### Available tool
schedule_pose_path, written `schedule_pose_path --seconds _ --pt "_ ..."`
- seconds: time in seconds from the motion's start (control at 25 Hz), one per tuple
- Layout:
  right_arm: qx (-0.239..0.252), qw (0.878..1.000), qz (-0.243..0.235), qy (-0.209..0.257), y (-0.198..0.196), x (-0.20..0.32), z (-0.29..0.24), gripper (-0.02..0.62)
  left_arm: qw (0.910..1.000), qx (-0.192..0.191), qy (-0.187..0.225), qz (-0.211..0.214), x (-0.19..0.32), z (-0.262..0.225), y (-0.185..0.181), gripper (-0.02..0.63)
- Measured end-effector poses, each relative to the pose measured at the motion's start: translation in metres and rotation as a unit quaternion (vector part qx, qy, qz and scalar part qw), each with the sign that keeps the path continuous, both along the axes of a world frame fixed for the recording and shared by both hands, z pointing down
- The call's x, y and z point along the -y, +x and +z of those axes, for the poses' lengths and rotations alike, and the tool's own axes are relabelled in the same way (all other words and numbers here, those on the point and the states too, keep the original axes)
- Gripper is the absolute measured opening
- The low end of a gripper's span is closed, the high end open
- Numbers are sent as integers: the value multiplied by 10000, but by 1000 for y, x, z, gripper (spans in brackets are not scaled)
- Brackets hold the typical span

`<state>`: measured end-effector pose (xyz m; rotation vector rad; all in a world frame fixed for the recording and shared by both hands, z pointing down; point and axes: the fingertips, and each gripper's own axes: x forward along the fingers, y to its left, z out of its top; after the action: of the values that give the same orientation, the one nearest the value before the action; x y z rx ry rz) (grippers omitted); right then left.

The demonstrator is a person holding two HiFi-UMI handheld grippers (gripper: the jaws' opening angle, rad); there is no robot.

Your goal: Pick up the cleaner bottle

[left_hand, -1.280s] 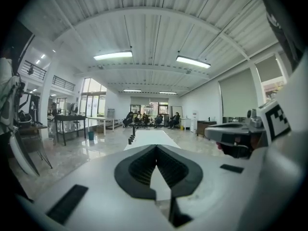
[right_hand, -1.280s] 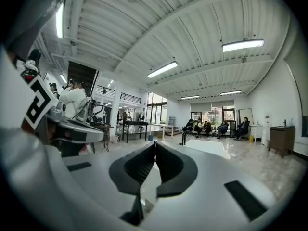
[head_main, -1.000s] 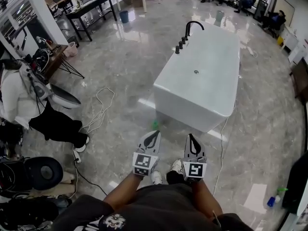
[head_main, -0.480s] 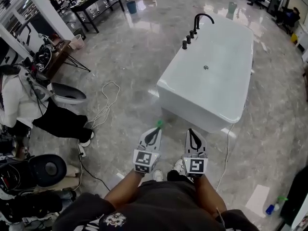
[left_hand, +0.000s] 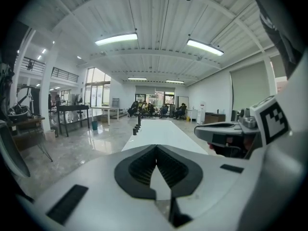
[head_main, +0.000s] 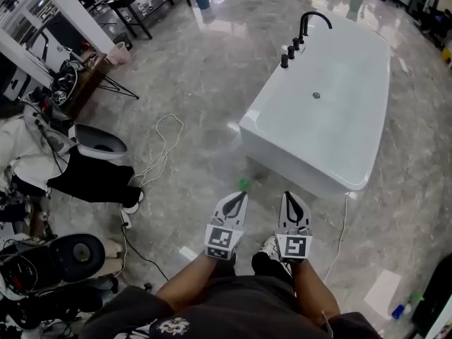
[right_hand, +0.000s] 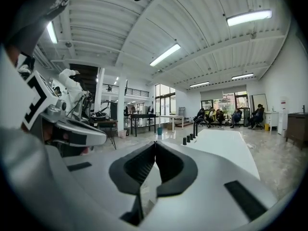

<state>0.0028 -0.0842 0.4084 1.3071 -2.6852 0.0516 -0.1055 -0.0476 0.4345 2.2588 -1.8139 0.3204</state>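
A small green thing (head_main: 243, 183) stands on the grey floor by the near left corner of the white bathtub (head_main: 332, 129); it is too small to tell what it is. A spray bottle (head_main: 400, 309) with a green top and a blue base stands on the floor at the lower right edge. My left gripper (head_main: 236, 198) and right gripper (head_main: 291, 198) are held side by side in front of me, both shut and empty. The green thing lies just beyond the left tips. In the left gripper view the jaws (left_hand: 156, 147) meet; in the right gripper view (right_hand: 155, 143) also.
A black faucet (head_main: 311, 21) and knobs sit at the tub's far end. White cables (head_main: 159, 150) trail over the floor at left, near a seated person (head_main: 88, 179) and a black round stool (head_main: 73, 256). A white sheet (head_main: 385, 292) lies at lower right.
I have walked towards the bathtub, and both grippers have come forward and slightly down with me. The green thing is closer to the left tips. Both grippers stay shut.
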Motion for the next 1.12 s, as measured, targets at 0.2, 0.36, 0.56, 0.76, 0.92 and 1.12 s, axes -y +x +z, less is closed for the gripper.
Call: schedule_pose_path --seconds 0.2,0.36,0.56,0.76,0.92,1.12 --pt "-14 9996 246 -98 -24 23 35 17 9999 -87 -28 125 30 40 -30 6" --pt "7 9993 360 -102 -50 40 78 17 9998 -110 42 168 49 90 -58 6" --pt "138 9981 558 -202 -70 50 166 17 9999 -127 61 67 65 180 -88 6" --pt "-90 9978 599 -257 -80 68 258 17 10000 -21 78 -40 81 273 -107 6" --pt "-31 9979 586 -283 -87 75 343 17 9996 35 270 -28 88 356 -110 6" --pt "162 9987 474 -7 -99 88 446 17 9990 -9 447 -68 96 460 -110 6"
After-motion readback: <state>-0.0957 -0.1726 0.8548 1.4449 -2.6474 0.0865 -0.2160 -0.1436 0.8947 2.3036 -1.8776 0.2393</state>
